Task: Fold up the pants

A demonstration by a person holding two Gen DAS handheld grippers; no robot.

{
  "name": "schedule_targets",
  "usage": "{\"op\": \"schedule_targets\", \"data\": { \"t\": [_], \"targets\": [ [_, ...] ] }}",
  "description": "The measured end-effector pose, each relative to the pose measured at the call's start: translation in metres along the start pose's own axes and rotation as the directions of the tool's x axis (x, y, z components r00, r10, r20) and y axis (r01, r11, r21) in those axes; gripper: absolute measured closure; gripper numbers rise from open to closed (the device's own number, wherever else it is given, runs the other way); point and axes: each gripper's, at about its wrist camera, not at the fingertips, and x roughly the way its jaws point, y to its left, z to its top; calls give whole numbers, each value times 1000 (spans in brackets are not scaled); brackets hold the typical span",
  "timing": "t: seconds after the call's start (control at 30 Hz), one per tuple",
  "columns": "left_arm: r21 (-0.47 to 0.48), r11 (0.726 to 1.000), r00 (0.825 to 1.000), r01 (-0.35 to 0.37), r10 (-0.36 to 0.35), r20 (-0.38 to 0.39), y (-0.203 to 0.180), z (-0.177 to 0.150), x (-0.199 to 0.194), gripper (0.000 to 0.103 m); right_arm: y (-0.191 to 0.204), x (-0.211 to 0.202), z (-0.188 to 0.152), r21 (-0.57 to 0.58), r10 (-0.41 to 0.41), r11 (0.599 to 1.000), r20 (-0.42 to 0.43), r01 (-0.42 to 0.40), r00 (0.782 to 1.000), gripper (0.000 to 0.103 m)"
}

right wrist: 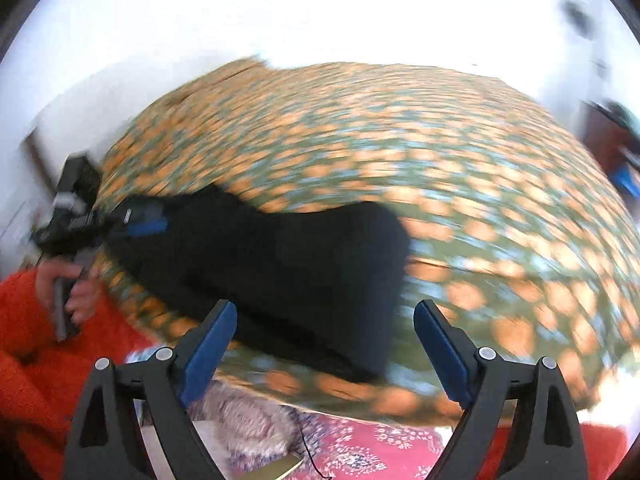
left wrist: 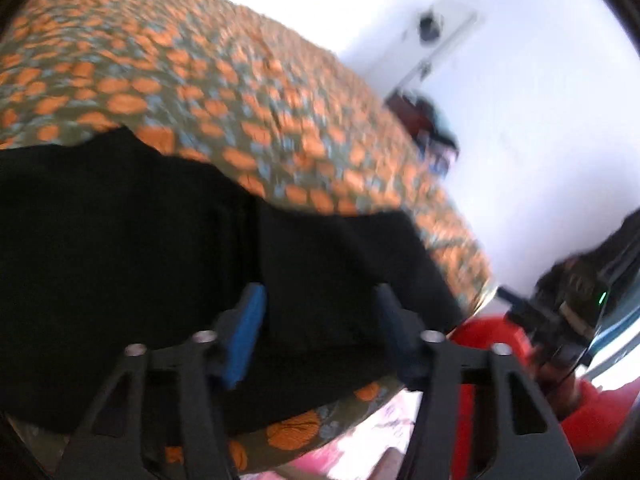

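Observation:
Black pants (left wrist: 160, 248) lie on a bed with an orange and green patterned cover (left wrist: 200, 80). In the left wrist view my left gripper (left wrist: 320, 320) is open, its blue pads (left wrist: 246, 332) over the pants near the bed's front edge. In the right wrist view the pants (right wrist: 288, 260) look like a folded dark bundle. My right gripper (right wrist: 324, 340) is open and empty just above the near edge of the pants. The left gripper (right wrist: 140, 220) shows at the pants' left end, blurred.
The bed cover (right wrist: 460, 180) stretches far behind the pants. White walls surround the bed. A dark red piece of furniture (left wrist: 420, 120) stands beyond the bed. A red patterned rug (right wrist: 380, 444) lies below. The person's red sleeve (right wrist: 36, 340) is at left.

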Motion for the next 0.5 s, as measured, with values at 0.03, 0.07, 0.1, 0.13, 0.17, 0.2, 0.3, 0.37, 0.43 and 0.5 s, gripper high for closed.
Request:
{"op": "schedule_targets", "data": {
  "t": [0.03, 0.07, 0.1, 0.13, 0.17, 0.2, 0.3, 0.37, 0.43, 0.5],
  "targets": [
    [11, 999, 999, -33, 33, -24, -2, 0, 8, 54, -8, 3, 2, 57, 6, 998, -2, -6, 1000, 13],
    [17, 998, 997, -62, 62, -42, -3, -1, 14, 54, -19, 2, 2, 111, 17, 994, 5, -17, 1000, 13],
    [18, 995, 994, -93, 94, -58, -2, -2, 20, 54, -30, 0, 2, 157, 30, 987, 19, -33, 999, 13],
    [14, 994, 992, -108, 108, -67, 0, -1, 22, 54, -36, 0, 3, 176, 36, 984, 30, -41, 999, 13],
    [11, 993, 990, -119, 119, -71, 0, -3, 23, 54, -40, -1, 5, 183, 38, 982, 33, -44, 999, 13],
    [12, 991, 988, -136, 137, -72, 0, -4, 24, 54, -44, 0, 4, 190, 39, 981, 32, -44, 999, 13],
    [28, 986, 982, -165, 166, -86, 1, -2, 29, 54, -46, 8, 2, 205, 60, 977, 25, -63, 998, 13],
    [45, 980, 976, -192, 196, -91, 1, 0, 38, 65, -47, 9, 1, 205, 70, 976, 28, -74, 997, 13],
    [31, 979, 973, -202, 204, -107, 2, 0, 40, 94, -46, 7, 1, 197, 74, 977, 38, -80, 997, 13],
    [-4, 978, 974, -209, 208, -84, 0, 1, 28, 98, -45, 7, 1, 192, 78, 978, 47, -86, 996, 13]
  ]
}}
